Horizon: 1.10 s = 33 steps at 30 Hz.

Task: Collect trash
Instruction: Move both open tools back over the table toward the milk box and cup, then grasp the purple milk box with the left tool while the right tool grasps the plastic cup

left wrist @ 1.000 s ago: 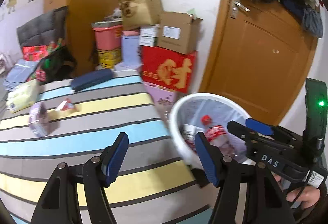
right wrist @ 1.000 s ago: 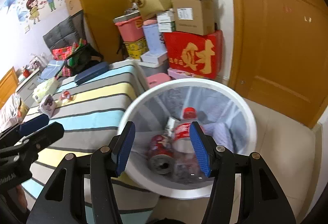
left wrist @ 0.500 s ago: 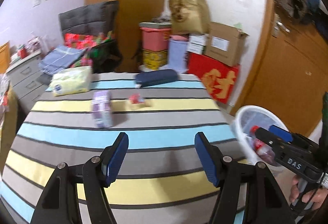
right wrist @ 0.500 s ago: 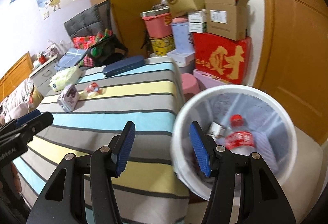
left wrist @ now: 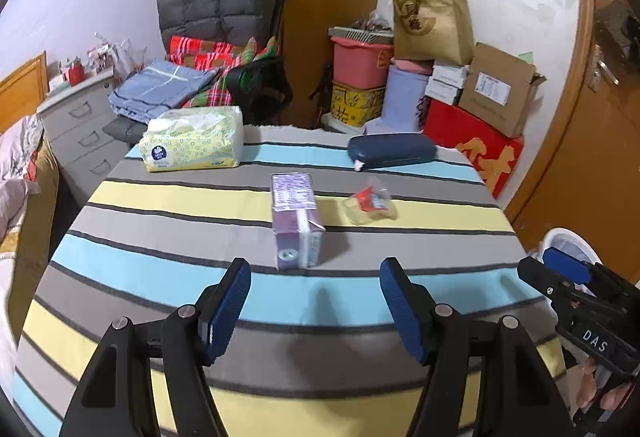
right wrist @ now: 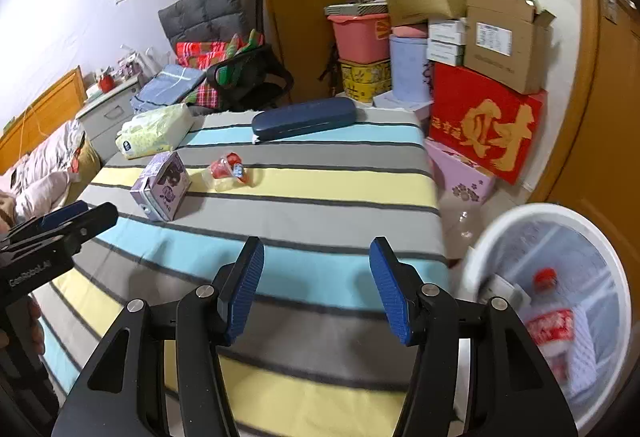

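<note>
A purple drink carton lies on the striped table, with a crumpled red and clear wrapper to its right. Both show in the right wrist view: the carton and the wrapper. My left gripper is open and empty, just short of the carton. My right gripper is open and empty over the table's near right part. The white trash bin stands on the floor to the right and holds a red-labelled bottle.
A tissue pack and a dark blue case lie at the table's far side. Stacked boxes, a pink crate and a wooden door stand behind and to the right. A chair with clothes is behind.
Both grippers have swung left, away from the bin and over the table. The carton and wrapper are now centred ahead of the left gripper. Both stay open.
</note>
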Each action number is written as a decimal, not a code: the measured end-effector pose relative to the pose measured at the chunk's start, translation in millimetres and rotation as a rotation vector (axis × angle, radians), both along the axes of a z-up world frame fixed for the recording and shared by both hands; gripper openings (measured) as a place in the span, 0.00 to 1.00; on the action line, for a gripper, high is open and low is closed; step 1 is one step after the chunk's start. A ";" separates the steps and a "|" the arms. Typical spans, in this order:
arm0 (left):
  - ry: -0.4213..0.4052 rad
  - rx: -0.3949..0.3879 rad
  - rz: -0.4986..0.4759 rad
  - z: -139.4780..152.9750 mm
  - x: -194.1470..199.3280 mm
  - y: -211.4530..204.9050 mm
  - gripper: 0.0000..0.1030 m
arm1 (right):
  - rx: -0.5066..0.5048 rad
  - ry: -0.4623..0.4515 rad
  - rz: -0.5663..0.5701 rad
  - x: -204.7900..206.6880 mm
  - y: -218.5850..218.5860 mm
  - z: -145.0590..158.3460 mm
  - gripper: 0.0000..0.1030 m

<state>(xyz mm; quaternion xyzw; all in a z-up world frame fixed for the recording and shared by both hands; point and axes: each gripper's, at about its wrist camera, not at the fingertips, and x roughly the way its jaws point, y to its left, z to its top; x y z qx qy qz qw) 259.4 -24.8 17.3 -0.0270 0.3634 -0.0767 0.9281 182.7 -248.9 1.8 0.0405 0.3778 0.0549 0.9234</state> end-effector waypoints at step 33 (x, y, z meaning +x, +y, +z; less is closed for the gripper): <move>0.082 0.001 0.007 -41.1 84.0 43.9 0.36 | 0.039 0.021 0.197 81.4 51.1 -16.1 0.55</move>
